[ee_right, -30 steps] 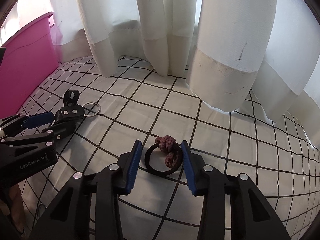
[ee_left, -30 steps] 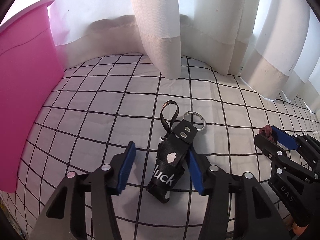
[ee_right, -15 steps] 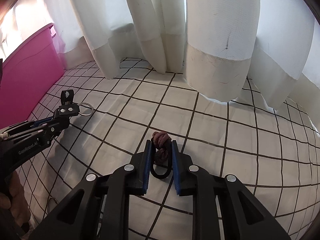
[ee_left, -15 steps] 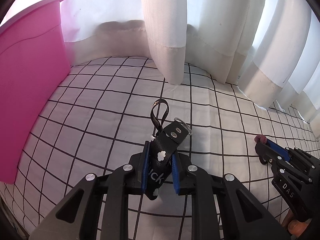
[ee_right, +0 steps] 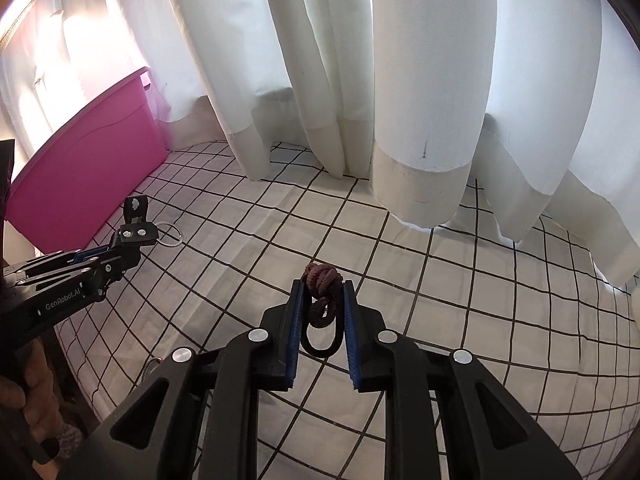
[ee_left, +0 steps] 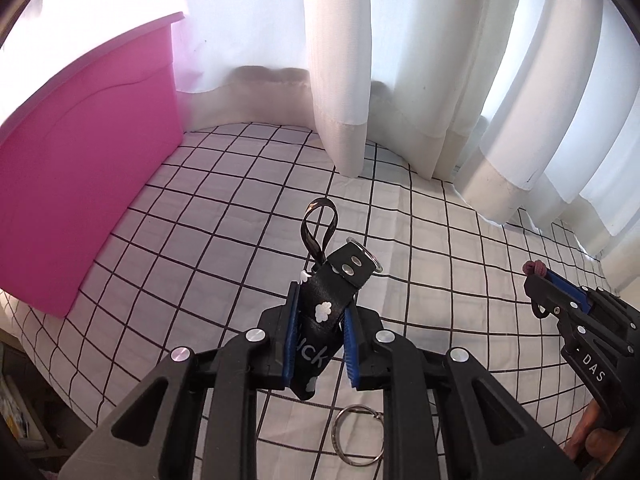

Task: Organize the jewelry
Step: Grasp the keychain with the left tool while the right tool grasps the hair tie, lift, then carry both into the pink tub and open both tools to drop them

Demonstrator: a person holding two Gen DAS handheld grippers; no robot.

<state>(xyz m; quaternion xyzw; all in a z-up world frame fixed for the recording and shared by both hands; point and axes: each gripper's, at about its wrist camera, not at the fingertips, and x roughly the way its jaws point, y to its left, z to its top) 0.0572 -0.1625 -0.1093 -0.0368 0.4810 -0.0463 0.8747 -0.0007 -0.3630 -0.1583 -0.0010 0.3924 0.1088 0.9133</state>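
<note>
- A metal key ring (ee_left: pixel 357 435) lies flat on the checked cloth (ee_left: pixel 224 240), nearest the left wrist camera, just under the left tongs.
- The left gripper (ee_left: pixel 320 330) has its blue pads pressed on a black strap keychain (ee_left: pixel 324 300) with white cloud marks and the letters "uck"; the jaws have just been closing, with the strap between them.
- The keychain hangs clear of the cloth, tilted, its riveted end, a thin black loop and a second metal ring sticking out past the fingertips.
- The right gripper (ee_right: pixel 322 314) is clamped on a dark hair tie (ee_right: pixel 322 320) with a maroon knotted top; the knot pokes out above the pads, the black loop sags below them, off the cloth.
- From the right wrist view the left gripper (ee_right: pixel 120 252) shows at the left edge, with a hand (ee_right: pixel 32 392) on its handle; from the left wrist view the right gripper (ee_left: pixel 540 284) shows at the right edge, well apart from the left one.
- Farther left, a pink plastic bin (ee_left: pixel 80 184) stands on the cloth.
- At the back, white curtains (ee_right: pixel 420 100) hang down with their hems on the cloth.
</note>
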